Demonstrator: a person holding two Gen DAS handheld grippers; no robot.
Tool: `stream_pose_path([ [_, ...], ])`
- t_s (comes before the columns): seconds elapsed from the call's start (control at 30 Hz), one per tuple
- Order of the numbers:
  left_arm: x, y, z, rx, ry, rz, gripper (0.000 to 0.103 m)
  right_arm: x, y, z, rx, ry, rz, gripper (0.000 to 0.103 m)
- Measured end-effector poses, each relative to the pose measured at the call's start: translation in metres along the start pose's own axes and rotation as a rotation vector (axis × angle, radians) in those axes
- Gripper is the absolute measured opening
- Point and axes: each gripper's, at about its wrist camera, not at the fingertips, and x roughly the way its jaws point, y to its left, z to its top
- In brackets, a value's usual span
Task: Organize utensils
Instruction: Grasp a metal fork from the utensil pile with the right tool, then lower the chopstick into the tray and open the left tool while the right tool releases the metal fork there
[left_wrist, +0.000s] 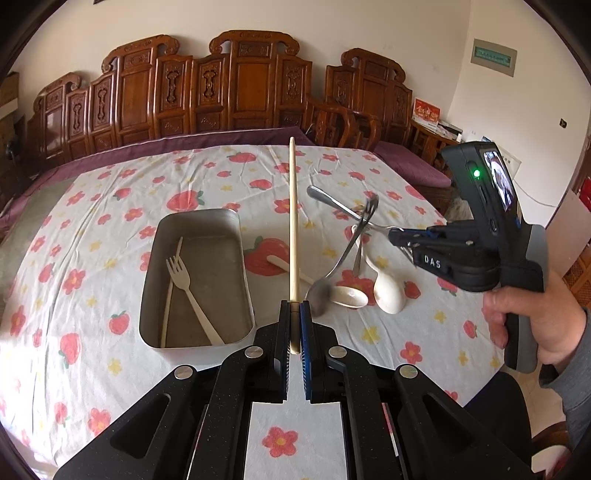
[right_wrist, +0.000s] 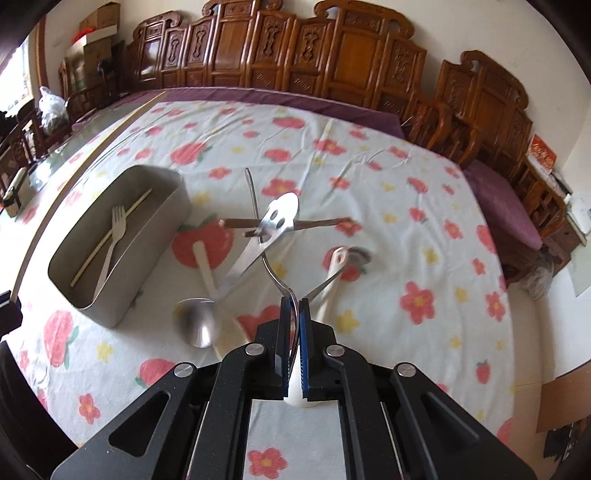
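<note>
Utensils: left gripper (left_wrist: 294, 314) clamps 1 slim pale chopstick (left_wrist: 293, 221), right gripper (right_wrist: 294, 314) pinches a curved steel fork (right_wrist: 275, 266).

Tabletop (left_wrist: 92, 369) under white cloth printed with red flowers, strawberries. Grey metal tray (left_wrist: 147, 295) sits toward left edge. Right of tray, on cloth: pale wooden spoon (left_wrist: 280, 263) on big strawberry, white ceramic spoon (left_wrist: 386, 291) nearer right edge (metal pieces there blurred, contact unclear). Purple border (left_wrist: 221, 134) along far edge.
</note>
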Motion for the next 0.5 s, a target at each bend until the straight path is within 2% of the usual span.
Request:
stream_pose_path([
  [0.17,-0.003,-0.001,0.001,0.005,-0.006,0.000,0.004,-0.001,-0.004,0.005,-0.006,0.002,-0.036,0.005],
  [0.5,-0.003,0.011,0.004,-0.008,-0.010,0.021,0.004,-0.011,0.005,0.013,0.024,-0.030,0.023,0.005],
])
